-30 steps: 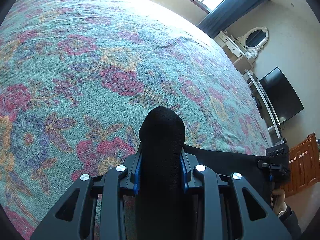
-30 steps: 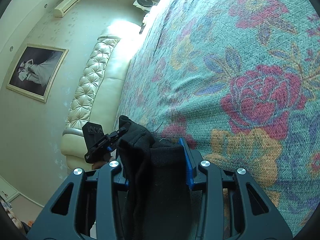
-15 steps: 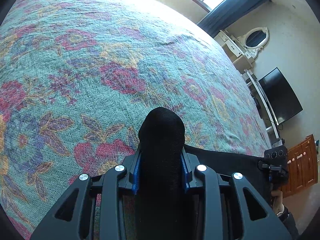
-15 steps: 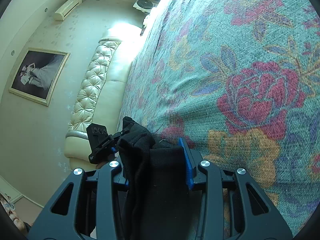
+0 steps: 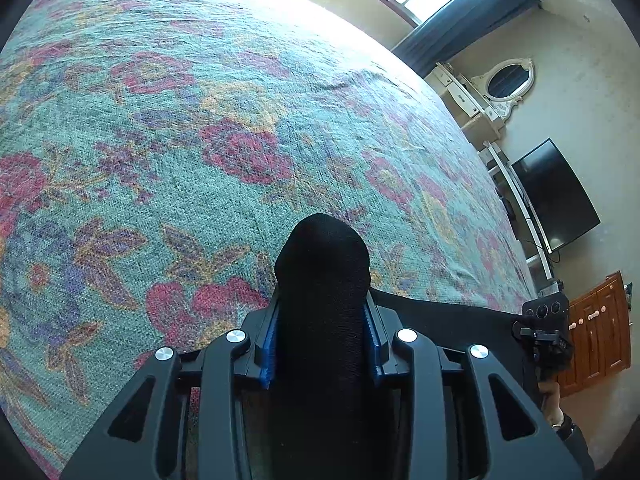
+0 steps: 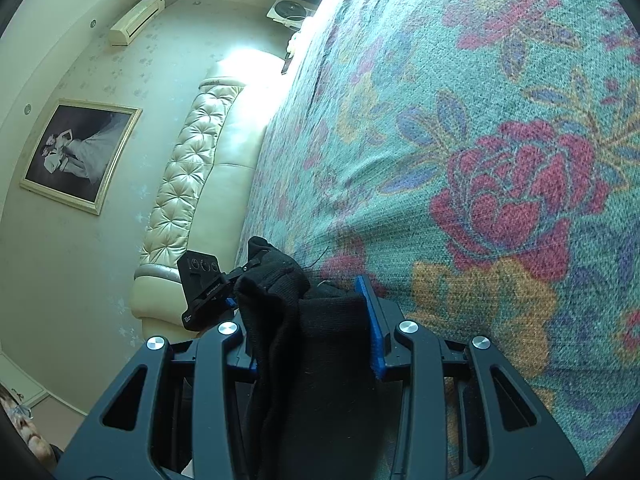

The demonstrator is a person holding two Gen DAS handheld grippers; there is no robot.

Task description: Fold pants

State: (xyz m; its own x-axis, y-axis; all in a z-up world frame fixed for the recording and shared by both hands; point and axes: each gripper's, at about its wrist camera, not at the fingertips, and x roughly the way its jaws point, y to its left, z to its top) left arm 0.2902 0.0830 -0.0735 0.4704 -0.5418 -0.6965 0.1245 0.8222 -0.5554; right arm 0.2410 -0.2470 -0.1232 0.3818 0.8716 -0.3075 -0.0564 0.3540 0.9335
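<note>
Over the floral bed (image 5: 168,128), both units clamp the black pants (image 5: 322,280): left hand-held gripper (image 5: 322,344) and right hand-held gripper (image 6: 312,336). Barely moved since a second ago; fabric held taut, fold not laid.

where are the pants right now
The black pants are clamped in both grippers, left gripper and right gripper, above the floral bedspread.

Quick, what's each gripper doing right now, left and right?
Left gripper: closed on the black pants.
Right gripper: closed on the black pants too.
</note>
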